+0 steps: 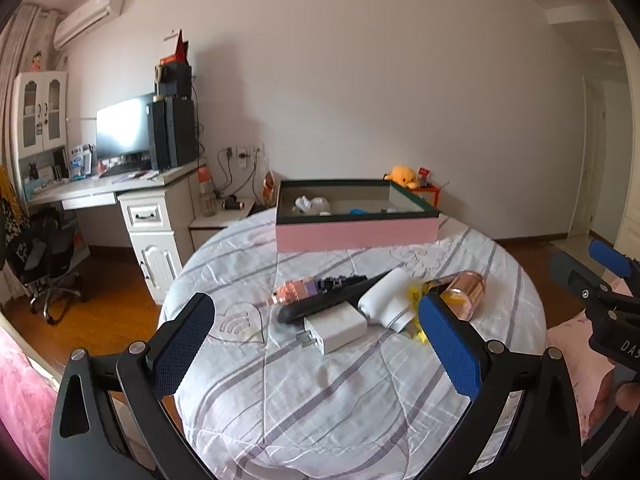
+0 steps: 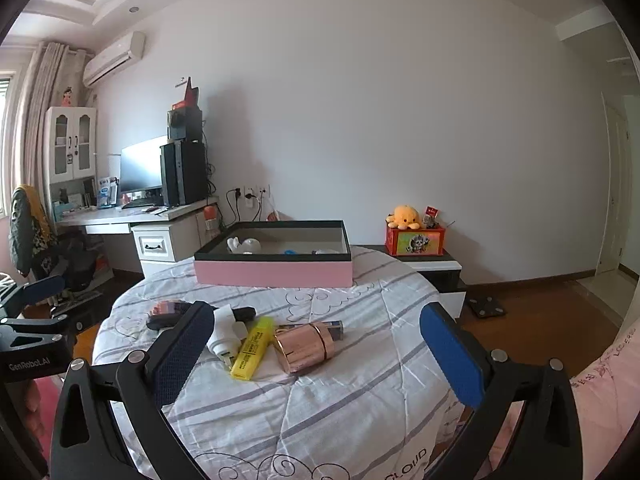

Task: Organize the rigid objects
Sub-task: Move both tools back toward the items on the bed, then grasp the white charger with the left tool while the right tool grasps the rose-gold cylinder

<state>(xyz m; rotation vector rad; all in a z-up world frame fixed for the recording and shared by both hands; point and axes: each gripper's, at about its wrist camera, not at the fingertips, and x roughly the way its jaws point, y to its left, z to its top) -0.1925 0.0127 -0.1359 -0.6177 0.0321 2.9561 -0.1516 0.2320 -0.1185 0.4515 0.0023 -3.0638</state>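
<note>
Left claw point(image 1: 320, 344) wide open at lower frame, holding nothing. Right claw point(image 2: 316, 348) likewise spread wide, empty. Just beyond, at mid frame on the striped bed point(image 1: 340, 400): one white charger point(image 1: 340, 328), one black remote point(image 1: 328, 296), one white plug point(image 2: 224, 332), one yellow highlighter point(image 2: 252, 348), one rose-gold bottle point(image 2: 304, 346), one pink block point(image 1: 292, 291), clustered and touching. Farther up, one pink box point(image 2: 276, 274), open-topped, several small things inside.
</note>
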